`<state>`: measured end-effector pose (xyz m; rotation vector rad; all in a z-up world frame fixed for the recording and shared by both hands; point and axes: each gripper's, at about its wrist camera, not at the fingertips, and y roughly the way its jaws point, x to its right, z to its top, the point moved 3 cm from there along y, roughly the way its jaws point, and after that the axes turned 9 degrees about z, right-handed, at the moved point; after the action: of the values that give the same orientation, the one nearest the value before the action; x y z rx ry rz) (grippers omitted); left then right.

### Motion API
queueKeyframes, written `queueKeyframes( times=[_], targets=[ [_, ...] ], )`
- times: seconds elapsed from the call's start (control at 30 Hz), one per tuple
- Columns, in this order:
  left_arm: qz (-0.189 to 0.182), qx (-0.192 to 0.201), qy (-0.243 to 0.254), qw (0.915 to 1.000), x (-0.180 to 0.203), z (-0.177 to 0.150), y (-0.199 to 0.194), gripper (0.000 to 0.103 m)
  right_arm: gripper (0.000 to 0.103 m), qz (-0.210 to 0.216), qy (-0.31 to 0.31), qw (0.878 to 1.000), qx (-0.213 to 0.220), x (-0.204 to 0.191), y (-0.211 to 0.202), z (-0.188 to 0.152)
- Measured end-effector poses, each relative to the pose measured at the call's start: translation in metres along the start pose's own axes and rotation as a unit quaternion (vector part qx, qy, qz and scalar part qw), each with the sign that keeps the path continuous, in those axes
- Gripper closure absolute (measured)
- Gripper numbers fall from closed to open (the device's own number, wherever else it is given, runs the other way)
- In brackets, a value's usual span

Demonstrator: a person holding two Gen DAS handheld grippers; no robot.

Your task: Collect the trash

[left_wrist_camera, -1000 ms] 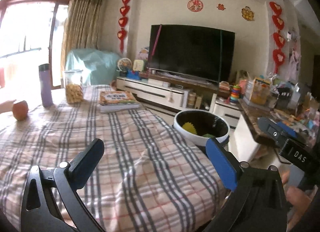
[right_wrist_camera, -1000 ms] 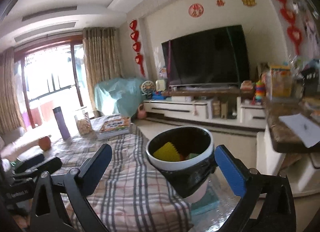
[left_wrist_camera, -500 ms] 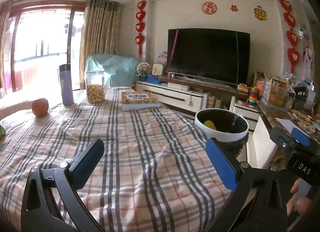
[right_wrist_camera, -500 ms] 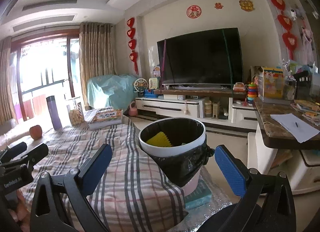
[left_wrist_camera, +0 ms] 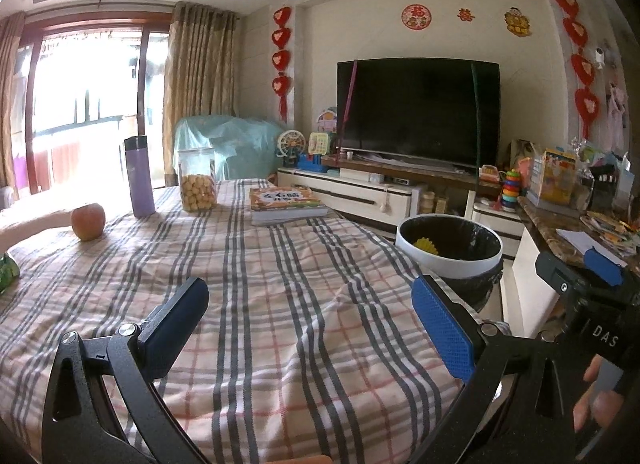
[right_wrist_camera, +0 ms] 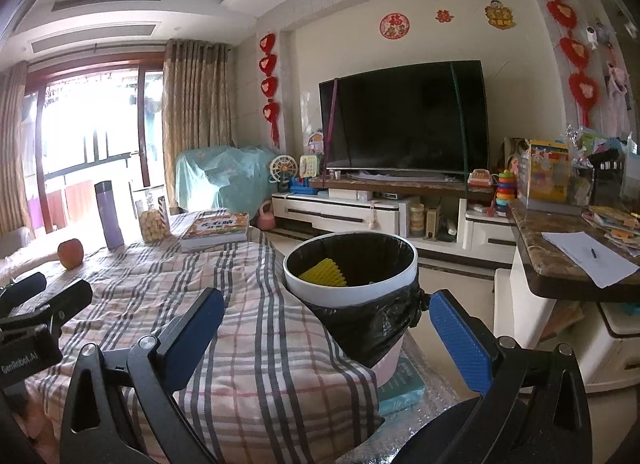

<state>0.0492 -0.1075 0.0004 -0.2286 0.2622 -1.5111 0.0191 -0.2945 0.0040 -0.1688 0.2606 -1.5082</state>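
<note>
A white trash bin (right_wrist_camera: 352, 288) with a black liner stands at the right edge of the plaid-covered table (right_wrist_camera: 256, 344); it also shows in the left wrist view (left_wrist_camera: 448, 264). A yellow ridged piece of trash (right_wrist_camera: 325, 272) lies inside it. My left gripper (left_wrist_camera: 312, 324) is open and empty above the plaid cloth (left_wrist_camera: 280, 304). My right gripper (right_wrist_camera: 328, 336) is open and empty, just short of the bin. A green wrapper (left_wrist_camera: 6, 272) lies at the table's far left edge.
On the table's far side stand an apple (left_wrist_camera: 88, 215), a purple bottle (left_wrist_camera: 139, 175), a jar of snacks (left_wrist_camera: 197, 179) and a stack of books (left_wrist_camera: 286, 203). A TV unit (right_wrist_camera: 400, 199) and a cluttered stone counter (right_wrist_camera: 572, 252) lie to the right.
Both grippers have drawn back and levelled; the bin looks smaller and farther in both views. Both stay open and empty.
</note>
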Motion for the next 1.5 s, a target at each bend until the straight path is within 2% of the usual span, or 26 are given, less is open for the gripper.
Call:
queueKeyframes(
  times=[1.5],
  targets=[
    [-0.001,0.0,0.007,1.0,0.0,-0.002,-0.002,0.0,0.0,0.011,0.005,1.0,0.004,-0.01,-0.003,0.0]
  ],
)
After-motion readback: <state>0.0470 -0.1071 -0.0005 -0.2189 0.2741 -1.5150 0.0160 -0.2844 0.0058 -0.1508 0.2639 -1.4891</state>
